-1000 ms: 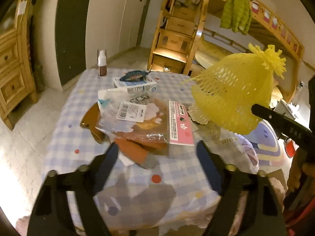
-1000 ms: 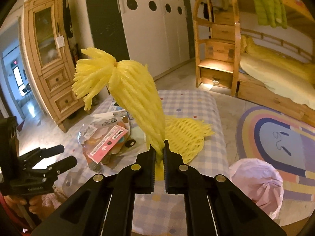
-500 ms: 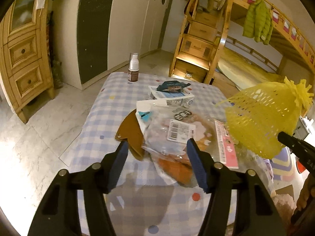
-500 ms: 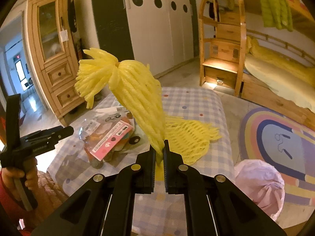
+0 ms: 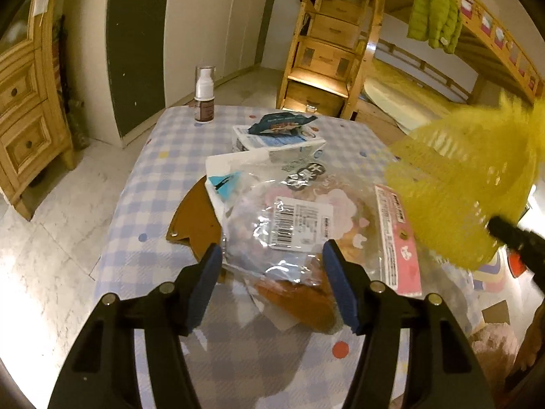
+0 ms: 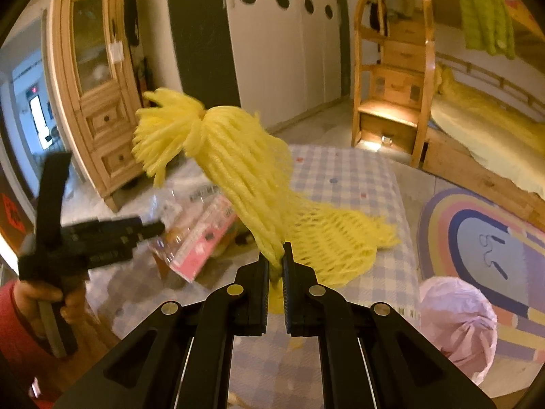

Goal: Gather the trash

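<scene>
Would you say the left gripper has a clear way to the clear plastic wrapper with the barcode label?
Probably yes: the left gripper is open, the clear plastic wrapper lies on top of the pile just beyond its fingers, with nothing between.

The left black plastic two-finger gripper [image 5: 272, 272] has blue pads [image 5: 340, 286] on the inner faces of its angular fingers and a round silver screw at each joint. The right black plastic two-finger gripper [image 6: 276, 269] has dark ribbed pads and matching silver screws. The person wears a red sleeve [image 6: 17, 334].
</scene>
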`<control>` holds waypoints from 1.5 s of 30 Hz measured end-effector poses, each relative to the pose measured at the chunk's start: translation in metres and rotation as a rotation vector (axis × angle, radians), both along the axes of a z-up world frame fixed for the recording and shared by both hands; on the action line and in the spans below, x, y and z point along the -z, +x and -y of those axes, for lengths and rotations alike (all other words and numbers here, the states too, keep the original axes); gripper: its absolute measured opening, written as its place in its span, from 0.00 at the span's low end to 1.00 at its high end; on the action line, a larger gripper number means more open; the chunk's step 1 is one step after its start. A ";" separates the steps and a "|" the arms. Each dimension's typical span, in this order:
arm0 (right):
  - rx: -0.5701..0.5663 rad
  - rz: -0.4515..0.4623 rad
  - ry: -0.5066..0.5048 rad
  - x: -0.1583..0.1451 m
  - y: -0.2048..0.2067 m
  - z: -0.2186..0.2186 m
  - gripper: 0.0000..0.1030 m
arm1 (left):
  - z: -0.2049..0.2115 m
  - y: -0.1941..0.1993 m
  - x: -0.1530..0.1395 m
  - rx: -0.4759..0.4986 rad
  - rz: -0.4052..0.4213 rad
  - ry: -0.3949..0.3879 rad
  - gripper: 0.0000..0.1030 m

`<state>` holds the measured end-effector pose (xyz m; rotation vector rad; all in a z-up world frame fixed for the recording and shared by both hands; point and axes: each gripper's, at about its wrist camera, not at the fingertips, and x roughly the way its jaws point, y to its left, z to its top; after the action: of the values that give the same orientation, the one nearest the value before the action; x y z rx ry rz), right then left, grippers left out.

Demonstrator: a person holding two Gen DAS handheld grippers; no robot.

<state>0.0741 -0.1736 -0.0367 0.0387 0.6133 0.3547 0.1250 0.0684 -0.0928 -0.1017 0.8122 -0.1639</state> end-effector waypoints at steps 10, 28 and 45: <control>-0.064 -0.080 -0.018 0.023 0.019 -0.052 0.07 | 0.004 -0.011 0.000 0.026 0.005 -0.014 0.58; -0.058 -0.175 -0.014 0.047 0.029 -0.055 0.07 | -0.016 0.007 0.013 0.036 -0.088 -0.158 0.42; 0.089 -0.085 0.049 0.013 -0.004 0.016 0.07 | -0.014 -0.056 -0.017 0.019 0.056 -0.017 0.68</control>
<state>0.0706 -0.1899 -0.0493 0.1284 0.6850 0.2828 0.0694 0.0820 -0.0757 -0.1052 0.7565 -0.1911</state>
